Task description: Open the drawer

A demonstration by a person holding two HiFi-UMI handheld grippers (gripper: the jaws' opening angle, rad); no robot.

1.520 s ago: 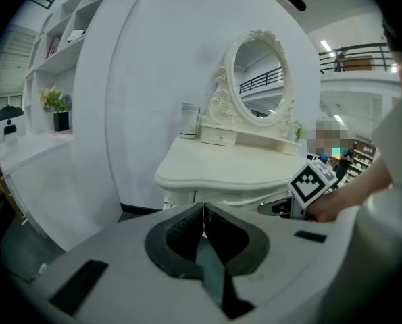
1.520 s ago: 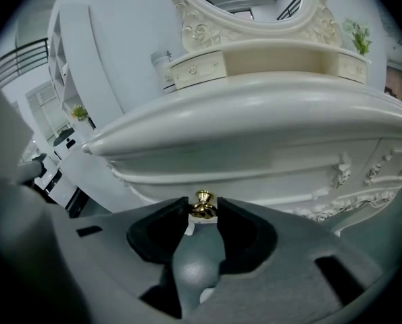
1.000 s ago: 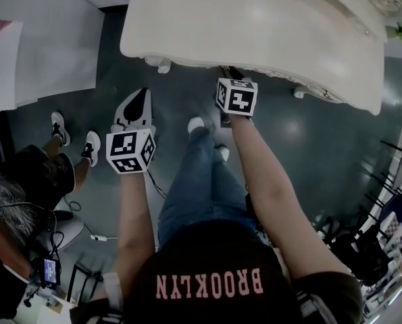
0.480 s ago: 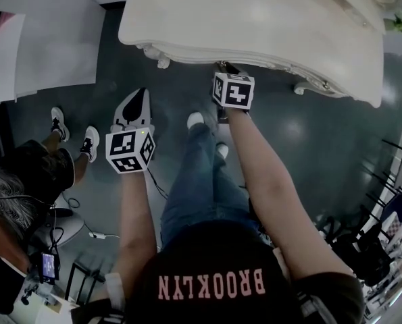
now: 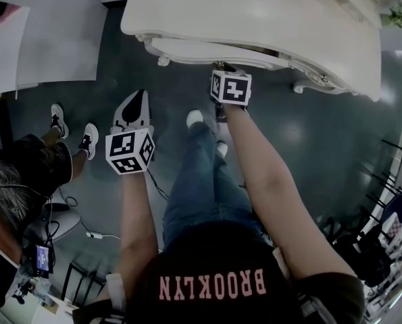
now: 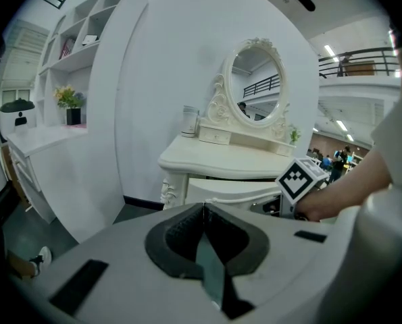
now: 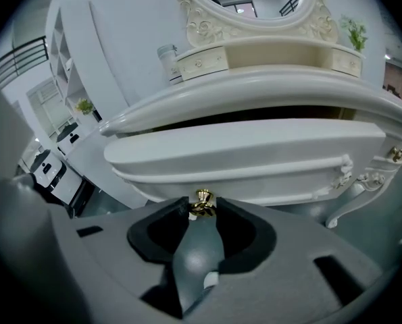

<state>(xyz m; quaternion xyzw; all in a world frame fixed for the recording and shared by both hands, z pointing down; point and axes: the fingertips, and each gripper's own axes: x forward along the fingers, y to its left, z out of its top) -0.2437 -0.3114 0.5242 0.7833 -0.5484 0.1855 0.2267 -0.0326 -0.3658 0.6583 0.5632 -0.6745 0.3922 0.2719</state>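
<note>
A cream dressing table [image 5: 255, 12] stands in front of me, its drawer [image 5: 207, 49] pulled partly out from under the top. In the right gripper view the drawer front [image 7: 255, 150] carries a small gold knob [image 7: 202, 201]. My right gripper [image 7: 202, 211] is shut on that knob, which sits between its fingertips. In the head view the right gripper [image 5: 221, 67] reaches under the table edge. My left gripper [image 5: 140, 94] hangs over the dark floor to the left, shut and empty; its own view shows the left gripper [image 6: 203, 208] with its tips together.
A seated person [image 5: 25, 174] is at the left beside a white shelf unit [image 5: 45, 39]. My own legs and shoes [image 5: 195, 120] are under the drawer. A carved table leg [image 5: 163, 61] stands at the left corner, and a dark rack [image 5: 383, 235] at the right.
The drawer has slid out from under the tabletop with my right gripper on its knob. My left gripper has stayed shut and shifted only slightly.
</note>
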